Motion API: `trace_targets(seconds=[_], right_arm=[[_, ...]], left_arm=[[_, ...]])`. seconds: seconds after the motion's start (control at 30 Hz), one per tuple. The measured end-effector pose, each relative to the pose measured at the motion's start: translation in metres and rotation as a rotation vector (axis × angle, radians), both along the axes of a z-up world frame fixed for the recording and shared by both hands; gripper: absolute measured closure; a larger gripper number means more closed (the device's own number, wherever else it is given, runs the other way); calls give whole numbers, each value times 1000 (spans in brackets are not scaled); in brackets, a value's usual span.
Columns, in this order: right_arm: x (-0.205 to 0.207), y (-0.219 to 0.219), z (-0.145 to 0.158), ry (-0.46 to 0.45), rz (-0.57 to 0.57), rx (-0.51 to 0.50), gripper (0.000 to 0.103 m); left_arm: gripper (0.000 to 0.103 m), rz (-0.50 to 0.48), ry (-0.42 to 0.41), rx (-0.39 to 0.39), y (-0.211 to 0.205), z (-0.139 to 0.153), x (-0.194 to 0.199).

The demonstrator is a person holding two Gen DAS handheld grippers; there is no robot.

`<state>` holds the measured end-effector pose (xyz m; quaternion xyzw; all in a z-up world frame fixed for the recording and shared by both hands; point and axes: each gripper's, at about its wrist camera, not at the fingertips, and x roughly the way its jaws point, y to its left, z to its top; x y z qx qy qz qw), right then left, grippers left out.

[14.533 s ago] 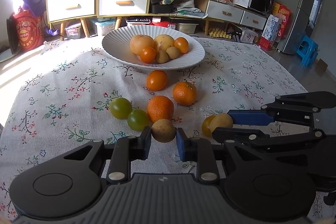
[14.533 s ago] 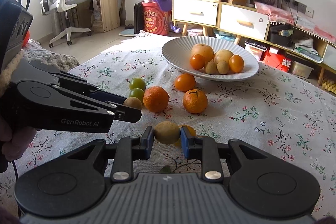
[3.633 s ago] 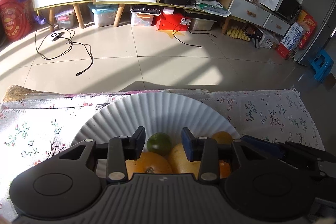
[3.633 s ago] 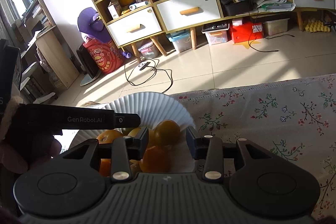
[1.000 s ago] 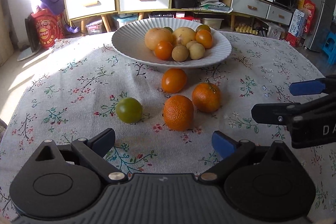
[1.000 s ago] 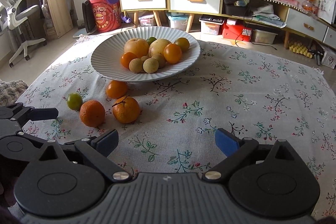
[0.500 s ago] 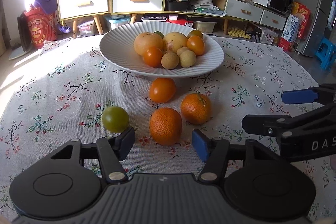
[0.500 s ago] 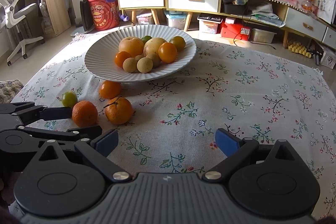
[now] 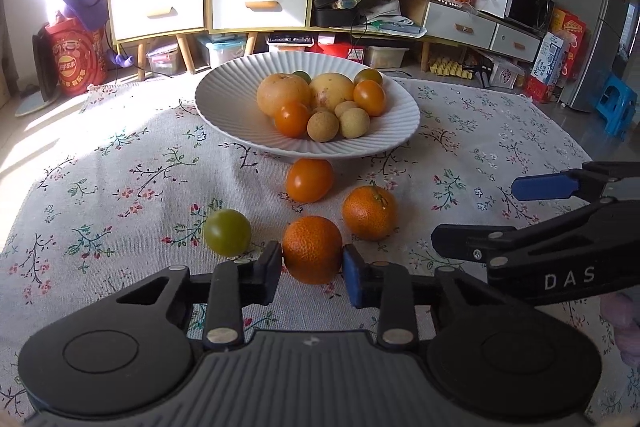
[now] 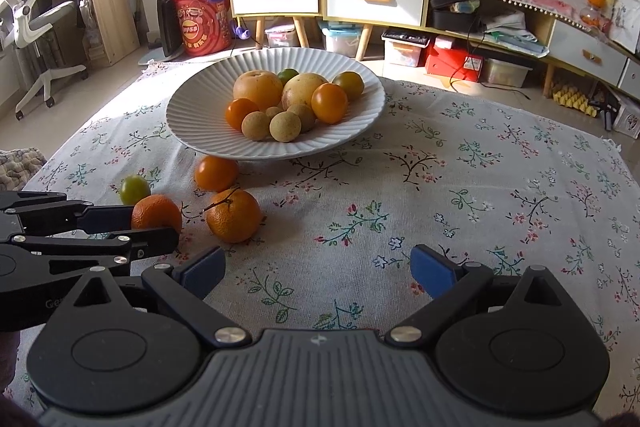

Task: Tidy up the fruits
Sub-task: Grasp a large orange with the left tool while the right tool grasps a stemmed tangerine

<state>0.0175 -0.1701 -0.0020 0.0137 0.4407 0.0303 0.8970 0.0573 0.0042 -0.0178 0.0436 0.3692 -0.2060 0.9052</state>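
An orange [image 9: 312,249] is clamped between the left gripper [image 9: 312,269] pads, just closed.
The right gripper [image 10: 318,267] is held wide over bare tablecloth [image 10: 460,163]; the fruit plate [image 9: 224,99] lies ahead.

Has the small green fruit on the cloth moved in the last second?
No. The green fruit sits in the same place on the flowered cloth, left of the bowl's front.

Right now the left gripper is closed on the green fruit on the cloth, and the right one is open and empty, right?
Not quite. In the left wrist view the left gripper is closed on an orange; the green fruit lies free beside it. The right gripper is open and empty.
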Motion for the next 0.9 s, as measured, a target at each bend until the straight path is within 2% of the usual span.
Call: trace_targets(seconds=[0.63, 0.73, 0.9], right_arm=[[25, 26, -11, -2, 89, 20, 8], [28, 29, -13, 7, 104, 29, 13], [28, 31, -17, 26, 115, 26, 31]], left_arm=[[85, 30, 59, 18, 27, 3, -5], [85, 33, 70, 11, 28, 3, -4], [85, 32, 76, 9, 26, 4, -4]])
